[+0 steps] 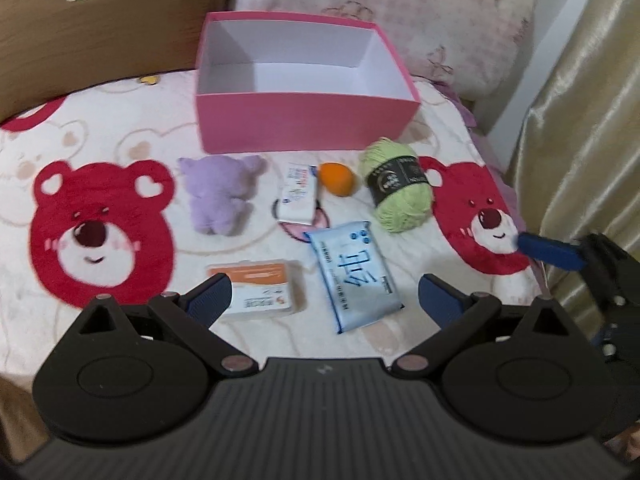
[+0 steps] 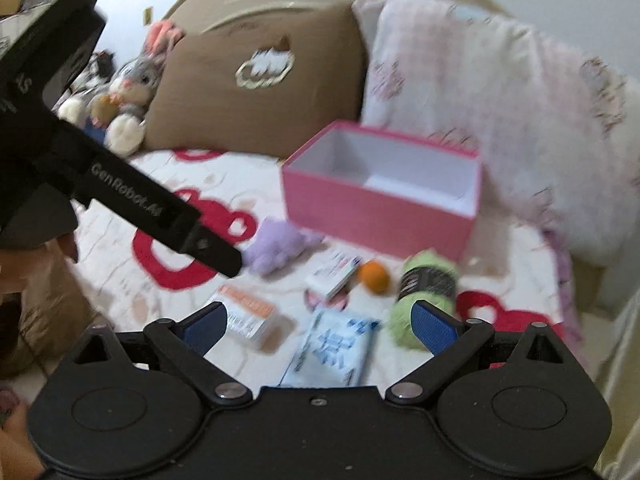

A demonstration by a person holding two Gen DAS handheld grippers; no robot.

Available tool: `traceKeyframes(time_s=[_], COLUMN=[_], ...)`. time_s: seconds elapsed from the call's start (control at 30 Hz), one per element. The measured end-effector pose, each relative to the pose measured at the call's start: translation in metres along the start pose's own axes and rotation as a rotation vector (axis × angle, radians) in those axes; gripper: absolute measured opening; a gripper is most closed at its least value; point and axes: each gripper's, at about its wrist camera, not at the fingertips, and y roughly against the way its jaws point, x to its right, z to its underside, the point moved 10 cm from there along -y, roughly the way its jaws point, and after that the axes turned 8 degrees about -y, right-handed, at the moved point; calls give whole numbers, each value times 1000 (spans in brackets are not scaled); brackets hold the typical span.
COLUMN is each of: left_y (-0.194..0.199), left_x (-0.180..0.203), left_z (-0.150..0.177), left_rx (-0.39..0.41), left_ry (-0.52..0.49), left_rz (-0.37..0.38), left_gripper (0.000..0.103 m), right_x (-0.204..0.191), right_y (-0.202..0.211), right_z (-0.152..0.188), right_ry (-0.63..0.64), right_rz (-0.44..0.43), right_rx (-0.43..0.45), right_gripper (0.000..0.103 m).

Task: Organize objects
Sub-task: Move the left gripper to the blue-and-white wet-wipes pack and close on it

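An empty pink box (image 1: 304,124) stands open at the back of the bed; it also shows in the right wrist view (image 2: 372,208). In front of it lie a purple plush toy (image 1: 218,194), a white medicine carton (image 1: 298,192), an orange (image 1: 337,179), a green yarn ball (image 1: 398,184), a blue tissue pack (image 1: 352,276) and an orange-and-white clear case (image 1: 260,290). My left gripper (image 1: 324,300) is open and empty, just short of the case and the tissue pack. My right gripper (image 2: 320,320) is open and empty above the tissue pack (image 2: 332,348).
The bedspread (image 1: 120,128) has red bear prints. A brown pillow (image 2: 260,92) and a pink pillow (image 2: 460,80) lean behind the box. A grey rabbit plush (image 2: 128,96) sits at the far left. A gold curtain (image 1: 592,120) hangs on the right.
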Motion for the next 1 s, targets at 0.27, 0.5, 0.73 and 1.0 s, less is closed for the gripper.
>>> traceKeyframes(time_s=[0.27, 0.5, 0.73, 1.0], left_y=[-46, -78, -116, -136], left_x=[22, 24, 18, 26], left_z=[4, 6, 17, 19], left_rx=[15, 3, -61, -57], left_ry=[-49, -46, -28, -50], left_rz=[17, 40, 57, 106], left_gripper=[98, 95, 79, 72], right_x=[0, -12, -4, 16], right_y=[-42, -59, -87, -112], right_z=[22, 39, 57, 77], right_ry=[83, 198, 166, 1], right_rz=[-46, -102, -128, -150], right_rx=[-99, -141, -218, -288], right_gripper=[100, 100, 99, 98])
